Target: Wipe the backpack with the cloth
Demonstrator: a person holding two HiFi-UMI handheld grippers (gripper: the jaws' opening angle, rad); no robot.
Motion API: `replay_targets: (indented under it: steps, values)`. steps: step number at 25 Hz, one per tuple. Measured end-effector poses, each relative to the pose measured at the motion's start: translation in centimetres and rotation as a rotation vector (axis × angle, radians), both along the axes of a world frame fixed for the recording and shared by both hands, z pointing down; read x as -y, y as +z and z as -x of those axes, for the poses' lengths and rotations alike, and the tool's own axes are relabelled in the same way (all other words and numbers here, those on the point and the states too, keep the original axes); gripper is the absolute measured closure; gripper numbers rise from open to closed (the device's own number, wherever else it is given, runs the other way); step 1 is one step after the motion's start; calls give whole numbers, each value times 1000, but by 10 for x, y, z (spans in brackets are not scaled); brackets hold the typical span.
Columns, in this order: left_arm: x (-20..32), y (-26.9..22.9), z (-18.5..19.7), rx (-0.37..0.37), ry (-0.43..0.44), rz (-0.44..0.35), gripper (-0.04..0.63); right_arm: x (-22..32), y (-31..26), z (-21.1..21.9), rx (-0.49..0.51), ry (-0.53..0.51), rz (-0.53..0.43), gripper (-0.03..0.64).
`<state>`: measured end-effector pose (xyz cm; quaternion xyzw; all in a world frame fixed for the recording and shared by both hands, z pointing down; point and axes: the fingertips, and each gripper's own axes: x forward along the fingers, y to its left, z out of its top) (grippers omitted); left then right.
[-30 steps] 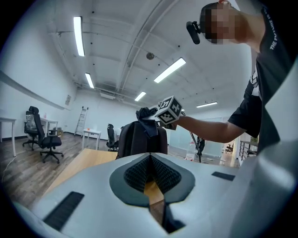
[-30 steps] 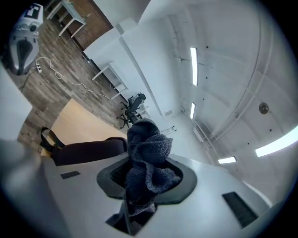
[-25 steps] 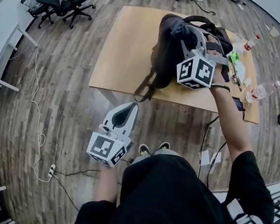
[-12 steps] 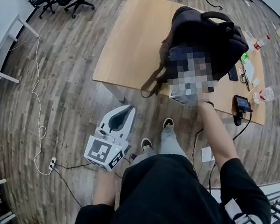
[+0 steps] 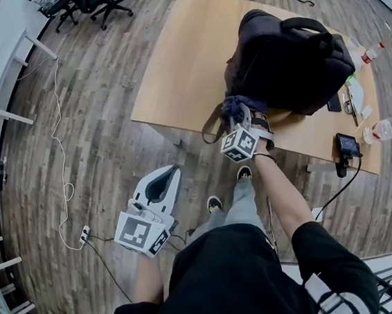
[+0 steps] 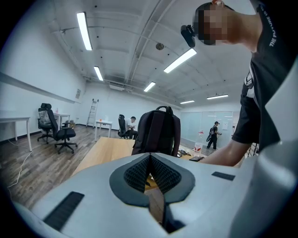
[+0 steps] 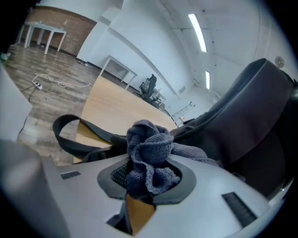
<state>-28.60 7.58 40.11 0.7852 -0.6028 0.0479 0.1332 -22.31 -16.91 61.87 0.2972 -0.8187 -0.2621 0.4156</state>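
Black backpack (image 5: 287, 59) stood upright toward the right end of the wooden counter (image 5: 173, 71), dark blue cloth (image 7: 149, 148) bunched at its lower near corner, clamped in the right claw (image 7: 148, 179); left claw (image 6: 150, 174) closed on nothing, over the plank floor (image 5: 95, 128)
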Motion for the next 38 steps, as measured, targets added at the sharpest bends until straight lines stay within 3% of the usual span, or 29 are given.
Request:
replay_targets:
  steps: [4,8,10,14,20,24,27,30,35,38]
  values:
    - [-5,-1,0,5,0,4,577,-33,40,16,-36,-75,194,536]
    - [-7,-2,-4,10,13,-3,577,-43,35,20,-58,-106,169,523]
    - [-7,-1,-6,6,15,-8,577,-44,5,22,-33,-145,84,523]
    - [-7,-1,-10,-12,28,-21,577,-41,-86,25,6,-256,-203,523]
    - [-4,-6,-15,-28,48,-56,577,3,-292,-8,54,-247,-662,523]
    - [1,-13,-23,-38,64,-88,577,30,-376,-30,5,-199,-768,522]
    - [0,-14,-26,-41,79,-100,577,45,-381,-46,3,-158,-703,523]
    - [-2,-14,-27,-42,77,-101,577,41,-370,-43,9,-212,-667,523]
    - [-3,-14,-28,-39,76,-93,577,39,-366,-47,101,-285,-487,462]
    - [-2,-16,-27,-37,76,-96,577,40,-363,-49,104,-298,-454,484]
